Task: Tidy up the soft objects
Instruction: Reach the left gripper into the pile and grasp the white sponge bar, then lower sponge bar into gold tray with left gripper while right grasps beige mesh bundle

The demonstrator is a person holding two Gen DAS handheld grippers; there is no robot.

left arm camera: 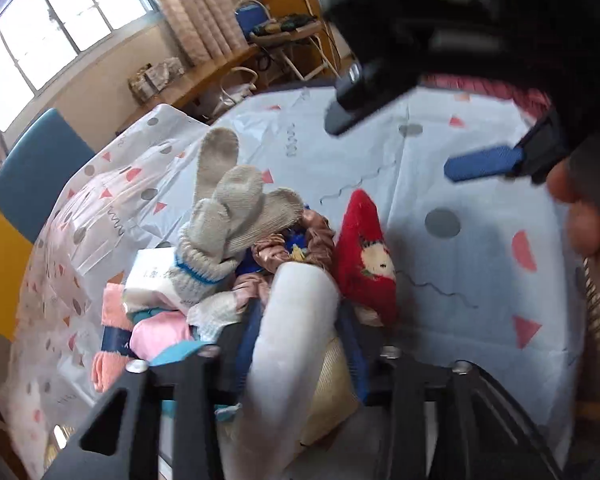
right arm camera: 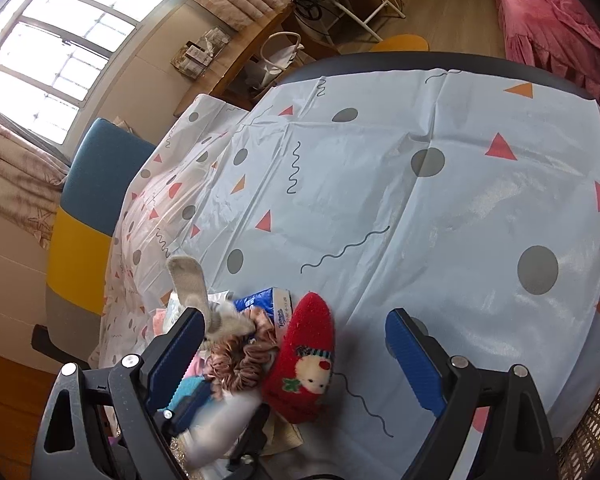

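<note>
A heap of soft things lies near the left edge of the table's light blue patterned cloth [right arm camera: 380, 200]. In it are grey knit socks [left arm camera: 236, 208], a bronze satin scrunchie [right arm camera: 236, 360], a blue tissue pack [right arm camera: 268, 304], pink towels [left arm camera: 160, 332] and a red snowman sock [right arm camera: 304, 364]. My left gripper [left arm camera: 300, 320] is shut on a white soft roll [left arm camera: 288, 360] at the near side of the heap, and the left gripper [right arm camera: 224, 416] also shows low in the right wrist view. My right gripper [right arm camera: 296, 320] stands open just above the red sock, with nothing between its pads [right arm camera: 416, 364].
A blue and yellow chair [right arm camera: 88, 200] stands at the table's left side. A wicker basket rim [right arm camera: 596, 420] sits at the near right. A person's hand [left arm camera: 588, 224] holds the right gripper [left arm camera: 400, 144]. Bare cloth stretches across the middle and far side of the table.
</note>
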